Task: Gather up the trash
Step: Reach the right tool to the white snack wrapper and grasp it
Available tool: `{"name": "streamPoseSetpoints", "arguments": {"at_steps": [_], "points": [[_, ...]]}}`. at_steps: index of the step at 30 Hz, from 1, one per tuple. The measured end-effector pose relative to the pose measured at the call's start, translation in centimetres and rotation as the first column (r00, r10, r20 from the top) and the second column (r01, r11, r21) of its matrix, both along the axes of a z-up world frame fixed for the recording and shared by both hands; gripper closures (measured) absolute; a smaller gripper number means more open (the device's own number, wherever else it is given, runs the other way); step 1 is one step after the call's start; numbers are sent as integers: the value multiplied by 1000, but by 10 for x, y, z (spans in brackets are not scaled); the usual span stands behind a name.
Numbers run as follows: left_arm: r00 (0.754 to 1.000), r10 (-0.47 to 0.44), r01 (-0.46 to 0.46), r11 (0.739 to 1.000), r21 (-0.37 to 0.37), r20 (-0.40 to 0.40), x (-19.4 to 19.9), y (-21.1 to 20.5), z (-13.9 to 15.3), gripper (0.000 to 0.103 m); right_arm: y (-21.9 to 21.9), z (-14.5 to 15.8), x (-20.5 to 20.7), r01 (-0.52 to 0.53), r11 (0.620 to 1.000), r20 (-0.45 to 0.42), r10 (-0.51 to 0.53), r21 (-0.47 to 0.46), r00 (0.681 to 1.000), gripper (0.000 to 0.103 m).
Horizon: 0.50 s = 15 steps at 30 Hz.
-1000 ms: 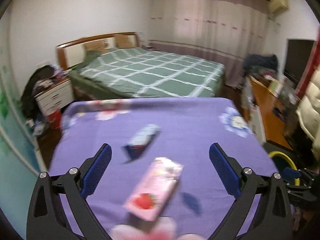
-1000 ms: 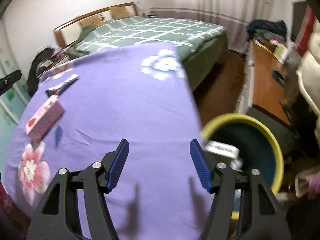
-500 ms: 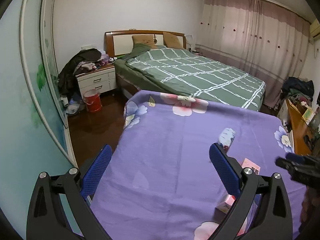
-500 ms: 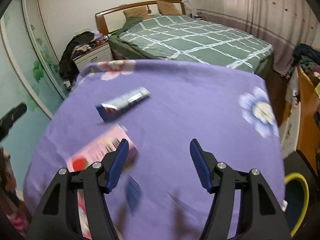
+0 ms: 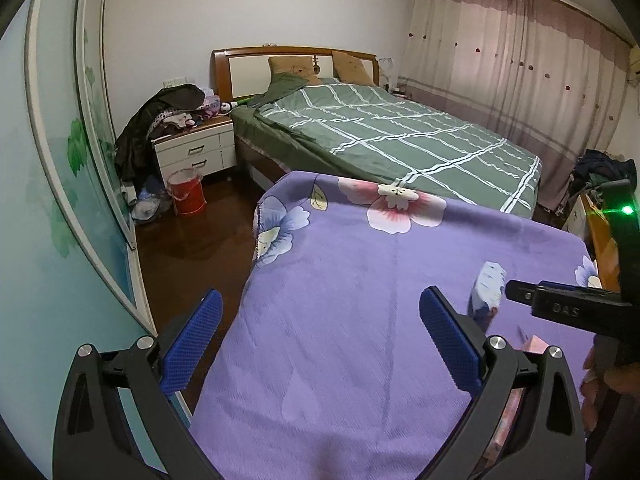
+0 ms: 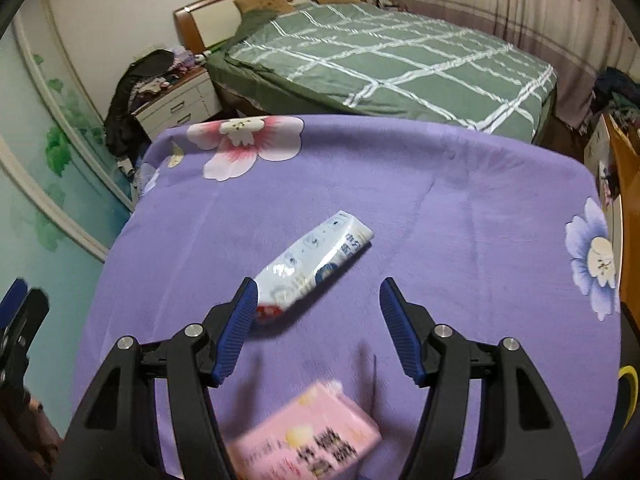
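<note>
Viewing from the left wrist, the left gripper [image 5: 320, 344] is seen wide open and empty over the purple-covered table [image 5: 340, 280] near its left edge; it is best kept clear.

From the right wrist, the right gripper [image 6: 316, 322] is held wide open, empty. The white-blue wrapper [image 6: 316, 262] lies mid-table, touching the left finger; centring before closing is advised. The pink carton [image 6: 308, 440] lies at the near edge.

Left tongs [image 5: 320, 338] and right tongs [image 6: 316, 320], jaws apart.

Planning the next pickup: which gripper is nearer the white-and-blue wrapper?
Right. The right gripper hovers open just short of the wrapper; the left gripper is open, off to its left.
</note>
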State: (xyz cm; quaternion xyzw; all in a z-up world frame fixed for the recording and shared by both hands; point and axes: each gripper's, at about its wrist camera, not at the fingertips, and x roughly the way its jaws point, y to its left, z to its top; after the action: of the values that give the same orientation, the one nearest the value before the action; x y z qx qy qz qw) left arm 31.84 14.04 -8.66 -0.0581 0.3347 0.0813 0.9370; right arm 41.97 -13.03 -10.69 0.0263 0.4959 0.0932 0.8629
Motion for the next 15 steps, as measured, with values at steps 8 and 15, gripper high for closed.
{"name": "streamPoseSetpoints", "arguments": {"at_steps": [8, 15], "points": [[1000, 3, -3, 999, -39, -8, 13, 10, -11, 6, 20, -21, 30, 33, 997, -88, -39, -71, 995, 42], [1000, -23, 23, 998, -54, -17, 12, 7, -14, 6, 31, -36, 30, 21, 994, -122, -34, -108, 992, 43]]}}
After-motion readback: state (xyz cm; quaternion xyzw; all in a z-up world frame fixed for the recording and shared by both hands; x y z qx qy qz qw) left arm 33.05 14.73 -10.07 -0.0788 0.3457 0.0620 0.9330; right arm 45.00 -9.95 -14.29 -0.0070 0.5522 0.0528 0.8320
